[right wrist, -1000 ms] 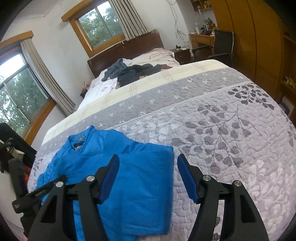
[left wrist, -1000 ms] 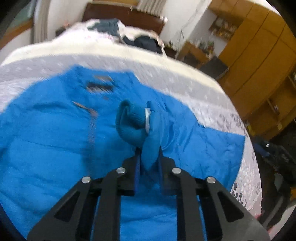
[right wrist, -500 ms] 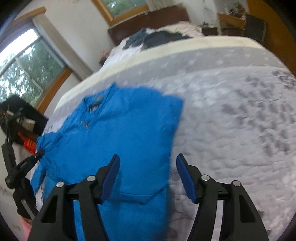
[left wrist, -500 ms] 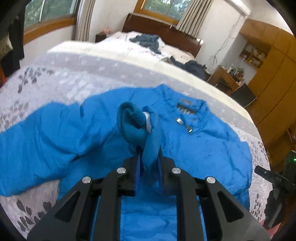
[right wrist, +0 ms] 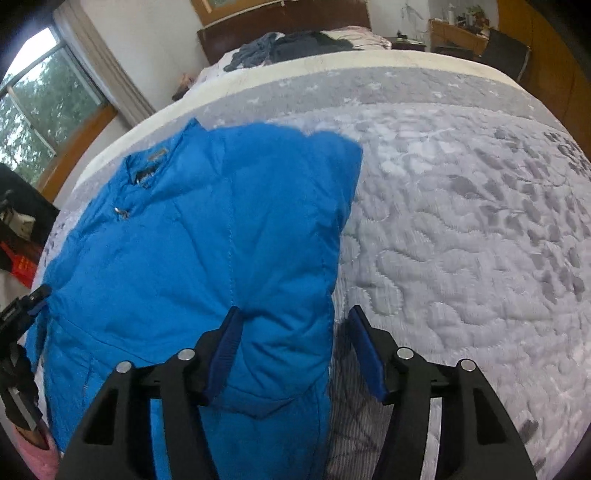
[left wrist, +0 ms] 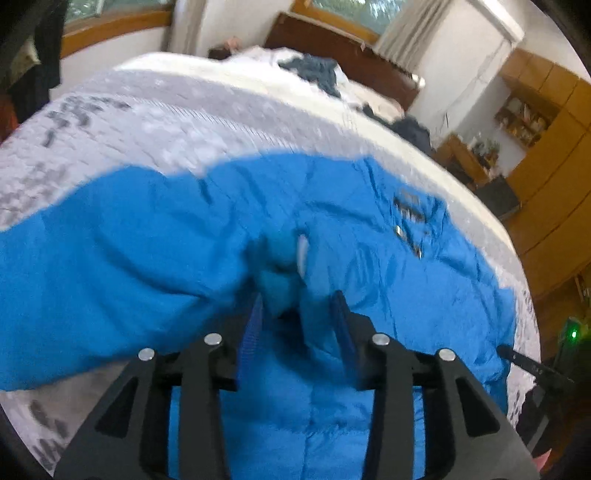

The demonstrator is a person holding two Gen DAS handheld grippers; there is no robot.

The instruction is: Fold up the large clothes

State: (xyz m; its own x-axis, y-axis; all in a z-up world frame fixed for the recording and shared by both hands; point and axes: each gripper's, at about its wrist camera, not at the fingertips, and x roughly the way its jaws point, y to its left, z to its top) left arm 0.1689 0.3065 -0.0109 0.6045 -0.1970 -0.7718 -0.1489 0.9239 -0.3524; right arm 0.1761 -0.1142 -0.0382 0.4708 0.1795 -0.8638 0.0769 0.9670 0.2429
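The bright blue quilted puffer jacket [right wrist: 207, 236] lies spread on the bed, collar toward the headboard, with one side folded over its front so that a straight edge runs down the right. In the left wrist view a sleeve reaches out to the left, and its cuff [left wrist: 284, 258] sits bunched over the jacket's body between the fingers of the left tongs [left wrist: 297, 325]; these stand partly open, and motion blur hides whether they grip the cloth. The right tongs [right wrist: 291, 347] gape wide with nothing held, straddling the folded edge low down. Beneath is the grey quilted bedspread with leaf pattern [right wrist: 461, 221]. Dark crumpled clothes [right wrist: 291, 42] lie by the brown wooden headboard [right wrist: 280, 22]
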